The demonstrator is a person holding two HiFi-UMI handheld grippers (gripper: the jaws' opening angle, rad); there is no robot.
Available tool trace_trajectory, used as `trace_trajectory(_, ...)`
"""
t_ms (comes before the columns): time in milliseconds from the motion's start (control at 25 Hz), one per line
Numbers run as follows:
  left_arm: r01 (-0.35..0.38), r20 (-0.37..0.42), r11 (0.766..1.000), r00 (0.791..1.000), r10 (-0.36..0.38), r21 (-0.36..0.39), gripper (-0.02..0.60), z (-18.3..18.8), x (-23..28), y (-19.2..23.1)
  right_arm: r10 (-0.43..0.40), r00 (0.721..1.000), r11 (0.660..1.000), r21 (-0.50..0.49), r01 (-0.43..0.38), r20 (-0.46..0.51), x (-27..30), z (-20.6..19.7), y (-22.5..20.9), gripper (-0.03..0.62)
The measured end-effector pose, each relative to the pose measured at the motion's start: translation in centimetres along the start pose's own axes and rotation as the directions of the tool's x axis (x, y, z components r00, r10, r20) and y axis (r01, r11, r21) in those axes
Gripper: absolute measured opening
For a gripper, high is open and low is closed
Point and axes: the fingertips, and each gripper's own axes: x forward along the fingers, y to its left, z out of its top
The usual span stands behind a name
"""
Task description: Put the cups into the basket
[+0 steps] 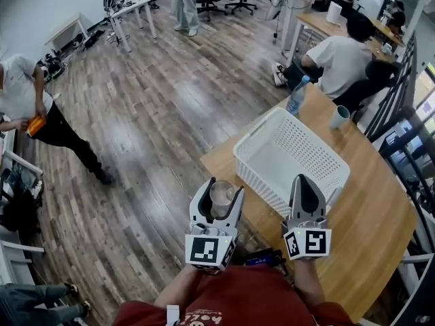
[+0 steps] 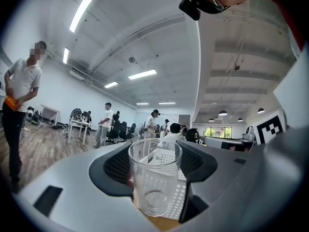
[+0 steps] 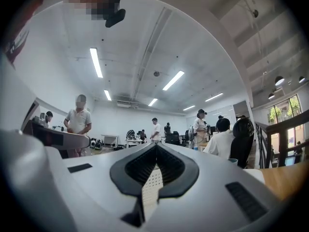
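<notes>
Head view, near end: my left tongs [image 1: 223,190] clamp a clear glass cup [image 1: 221,197] just short of the white basket [image 1: 258,182]. My right tongs [image 3: 155,151] are pressed together, empty. I can see no cup in the basket, and a pale cup [image 1: 339,117] waits on the bench [image 1: 370,202] beyond, so I judge both still to go.

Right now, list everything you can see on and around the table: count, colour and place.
glass cup: one, clear, held between the left gripper's fingers
blue cup: one, pale blue, on the table beyond the basket
basket: one, white, empty, on the table
bottle: one, clear with a blue cap, at the table's far edge
table: one, light wood
seated person: one, white shirt, beyond the table
left gripper: grey, shut on the glass cup
right gripper: grey, fingers together, empty, by the basket
</notes>
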Motion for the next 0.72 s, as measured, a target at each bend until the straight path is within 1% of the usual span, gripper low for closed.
trace_trajectory(160, 0.043, 0.003, 0.999, 0.999, -0.043, -0.017, 0.288, 1.0, 1.9, 1.5, -0.046, 0.999, 0.999, -0.011, 0.046, -0.011, 1.6, 0.0, 0.3, 0.009)
trace_trajectory(360, 0.119, 0.013, 0.992, 0.993, -0.119, -0.032, 0.288, 2.3, 4.1, 2.9, -0.12, 0.993, 0.993, -0.012, 0.12, -0.022, 3.5, 0.7, 0.5, 0.009)
trace_trajectory(480, 0.164, 0.018, 0.986, 0.986, -0.163, -0.032, 0.288, 3.1, 5.6, 3.8, -0.161, 0.987, 0.987, -0.017, 0.161, -0.013, 4.7, 1.2, 0.6, 0.009)
trace_trajectory(600, 0.196, 0.007, 0.98, 0.981, -0.196, -0.036, 0.288, 3.3, 6.9, 4.5, -0.185, 0.983, 0.982, -0.032, 0.185, 0.0, 5.5, 1.4, 0.7, 0.009)
trace_trajectory(720, 0.246, -0.005, 0.968, 0.969, -0.246, -0.041, 0.288, 3.2, 7.9, 4.6, -0.236, 0.972, 0.971, -0.042, 0.236, 0.008, 5.2, 1.5, 0.6, 0.009)
